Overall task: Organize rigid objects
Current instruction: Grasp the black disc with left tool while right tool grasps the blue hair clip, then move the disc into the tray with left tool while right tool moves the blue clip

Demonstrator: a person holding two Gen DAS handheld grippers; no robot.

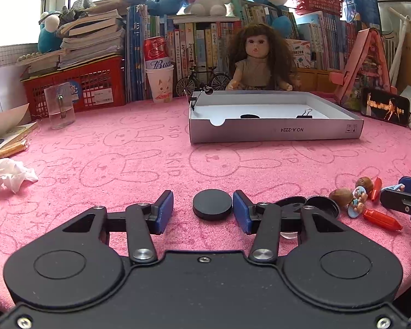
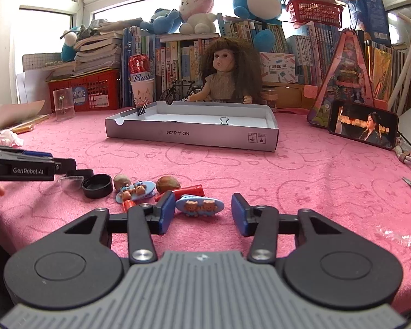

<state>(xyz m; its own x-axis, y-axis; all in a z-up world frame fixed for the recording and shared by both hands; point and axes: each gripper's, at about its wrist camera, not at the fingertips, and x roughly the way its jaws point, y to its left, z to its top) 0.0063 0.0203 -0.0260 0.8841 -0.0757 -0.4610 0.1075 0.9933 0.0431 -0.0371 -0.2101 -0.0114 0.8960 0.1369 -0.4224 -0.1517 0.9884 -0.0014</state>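
On the pink bunny-print cloth: left gripper, jaws apart, straddling a flat black round disc; right gripper, jaws apart, around a blue oval bear-decorated clip.

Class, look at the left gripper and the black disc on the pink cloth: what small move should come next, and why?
Probably close the left gripper on the black disc. The disc lies flat between its open blue fingers, ungrasped, and the white box ahead already holds a similar disc.
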